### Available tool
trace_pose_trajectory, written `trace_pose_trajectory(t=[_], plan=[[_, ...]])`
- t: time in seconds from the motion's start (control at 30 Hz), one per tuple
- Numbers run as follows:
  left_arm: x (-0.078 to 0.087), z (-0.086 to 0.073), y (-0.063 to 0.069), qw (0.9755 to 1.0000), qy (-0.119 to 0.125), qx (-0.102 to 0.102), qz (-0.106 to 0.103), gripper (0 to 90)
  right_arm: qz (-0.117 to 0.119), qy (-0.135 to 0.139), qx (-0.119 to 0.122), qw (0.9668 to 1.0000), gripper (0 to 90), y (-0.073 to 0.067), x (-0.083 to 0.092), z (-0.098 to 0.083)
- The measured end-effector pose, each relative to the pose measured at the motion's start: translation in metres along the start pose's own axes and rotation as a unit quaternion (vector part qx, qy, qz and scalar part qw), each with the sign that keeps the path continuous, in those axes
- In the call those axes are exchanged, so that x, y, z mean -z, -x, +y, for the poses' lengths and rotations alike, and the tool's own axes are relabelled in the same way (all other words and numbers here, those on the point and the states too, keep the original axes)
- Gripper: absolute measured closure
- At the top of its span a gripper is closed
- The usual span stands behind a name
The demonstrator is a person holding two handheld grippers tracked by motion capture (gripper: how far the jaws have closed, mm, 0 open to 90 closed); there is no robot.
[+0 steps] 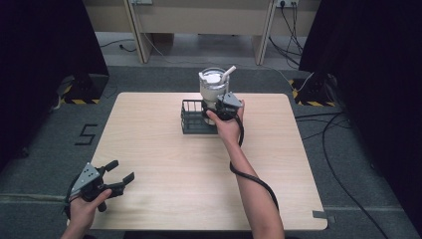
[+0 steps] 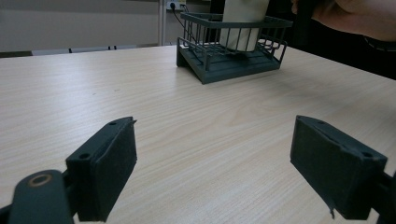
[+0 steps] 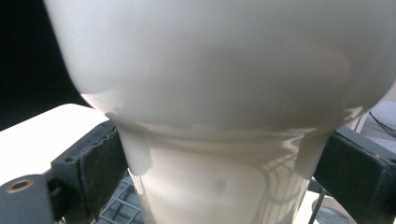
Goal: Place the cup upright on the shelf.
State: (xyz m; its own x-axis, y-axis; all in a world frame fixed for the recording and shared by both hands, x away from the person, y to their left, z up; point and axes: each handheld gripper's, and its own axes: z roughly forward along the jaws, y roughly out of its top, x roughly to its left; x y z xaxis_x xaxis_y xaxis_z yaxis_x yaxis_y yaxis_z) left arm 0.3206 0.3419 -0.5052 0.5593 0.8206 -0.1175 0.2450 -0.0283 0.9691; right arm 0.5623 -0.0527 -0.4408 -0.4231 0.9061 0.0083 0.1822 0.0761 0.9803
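High view: a white cup-like container [image 1: 214, 87] with a clear upper rim and a white straw or stick [image 1: 228, 72] poking out at the top is standing in a dark wire basket [image 1: 191, 119], upper centre of the frame, at the far part of the wooden table [image 1: 164, 169]. The right gripper [image 1: 219, 110] is sitting against the container's lower part, with the person's right hand [image 1: 226, 127] just below it in the frame.

Right gripper view: the container's white body [image 3: 219, 93] is bulging across the upper frame and narrowing toward the bottom centre. The two black jaws are flanking that narrow base, one at lower left, one at lower right; the left pad [image 3: 100, 163] is touching the wall, and the right one is sitting right at it. The gripper is clamping the container. Basket grid [image 3: 119, 207] is peeking out at the bottom left.

Left gripper [image 1: 117, 179], high view: it is sitting in the lower left of the frame near the table's near edge, well apart from the basket, with jaws spread wide and nothing between them.

Left gripper view: bare table [image 2: 196, 135] is lying between the jaws, with the basket [image 2: 233, 51] and container base [image 2: 243, 28] at upper centre.
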Motion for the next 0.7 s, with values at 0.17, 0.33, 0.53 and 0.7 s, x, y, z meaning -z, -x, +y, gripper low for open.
trace_pose_trajectory(t=[0.17, 0.33, 0.53, 0.7], plan=[[0.0, 0.0, 0.0, 1.0, 0.0, 0.0, 0.0, 14.1, -0.001, 0.002, 0.002, 1.0, 9.3, 0.0, 0.003, -0.001], [0.0, 0.0, 0.0, 1.0, 0.0, 0.0, 0.0, 14.1, -0.002, 0.002, 0.003, 1.0, 10.1, -0.001, 0.005, -0.001], [0.0, 0.0, 0.0, 1.0, 0.0, 0.0, 0.0, 14.1, -0.002, 0.003, 0.004, 1.0, 11.0, -0.001, 0.009, -0.001], [0.0, 0.0, 0.0, 1.0, 0.0, -0.001, 0.0, 14.1, 0.0, 0.004, 0.004, 1.0, 12.8, -0.001, 0.014, -0.001]])
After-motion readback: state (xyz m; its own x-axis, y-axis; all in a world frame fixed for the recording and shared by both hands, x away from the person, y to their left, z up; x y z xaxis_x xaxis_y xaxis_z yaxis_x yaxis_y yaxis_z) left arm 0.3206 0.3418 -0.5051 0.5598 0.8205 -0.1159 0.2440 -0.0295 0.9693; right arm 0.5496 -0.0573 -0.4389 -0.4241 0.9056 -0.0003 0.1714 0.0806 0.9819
